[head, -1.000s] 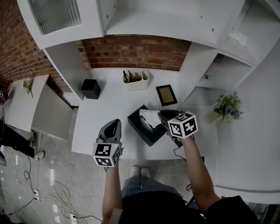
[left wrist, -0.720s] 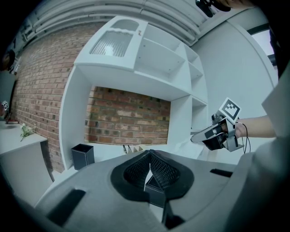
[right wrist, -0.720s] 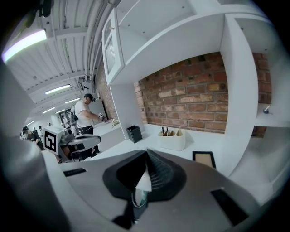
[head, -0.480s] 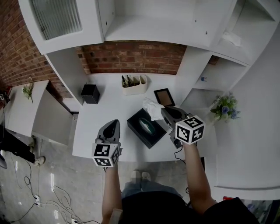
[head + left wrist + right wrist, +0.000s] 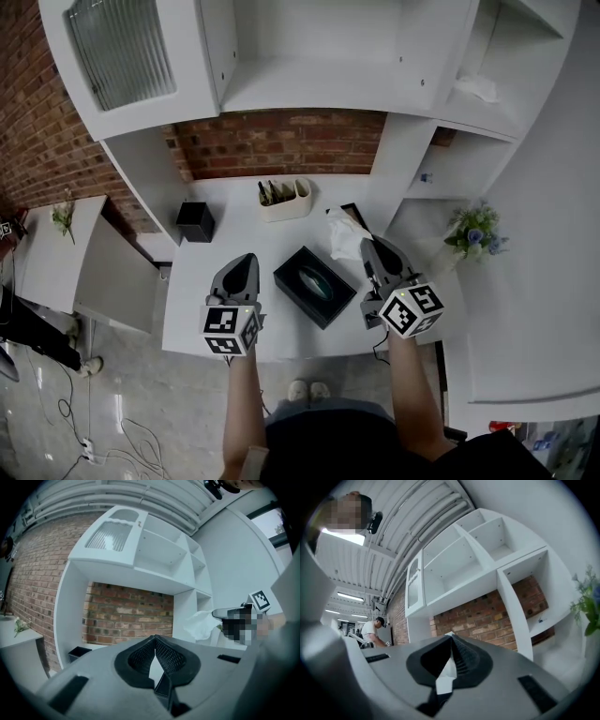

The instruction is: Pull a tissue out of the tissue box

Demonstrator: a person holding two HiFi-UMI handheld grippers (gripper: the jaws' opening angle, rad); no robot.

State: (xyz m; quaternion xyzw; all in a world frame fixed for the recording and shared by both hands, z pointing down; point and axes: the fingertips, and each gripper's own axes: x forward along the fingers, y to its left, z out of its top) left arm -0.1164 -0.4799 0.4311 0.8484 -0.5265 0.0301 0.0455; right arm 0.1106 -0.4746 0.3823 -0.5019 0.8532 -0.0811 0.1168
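The black tissue box (image 5: pixel 315 287) lies on the white desk (image 5: pixel 234 246), its oval slot showing no tissue. A crumpled white tissue (image 5: pixel 343 234) hangs in the air to the box's upper right, clear of it. My right gripper (image 5: pixel 364 244) is shut on that tissue, and a white strip of the tissue (image 5: pixel 447 668) shows between its jaws (image 5: pixel 451 637). My left gripper (image 5: pixel 246 259) hovers left of the box, shut with nothing in it, its tips touching (image 5: pixel 155 638). In the left gripper view, the tissue (image 5: pixel 200 625) hangs at the right.
At the back of the desk stand a cream pen holder (image 5: pixel 279 199), a small black box (image 5: pixel 195 221) and a dark picture frame (image 5: pixel 352 210), partly hidden by the tissue. A flower pot (image 5: pixel 472 234) sits on the right counter. White shelves rise above. A person (image 5: pixel 372 632) stands far off.
My right gripper has risen and swung up to the right, drawing the tissue out of the box's slot and clear of it. The left gripper has lifted slightly.
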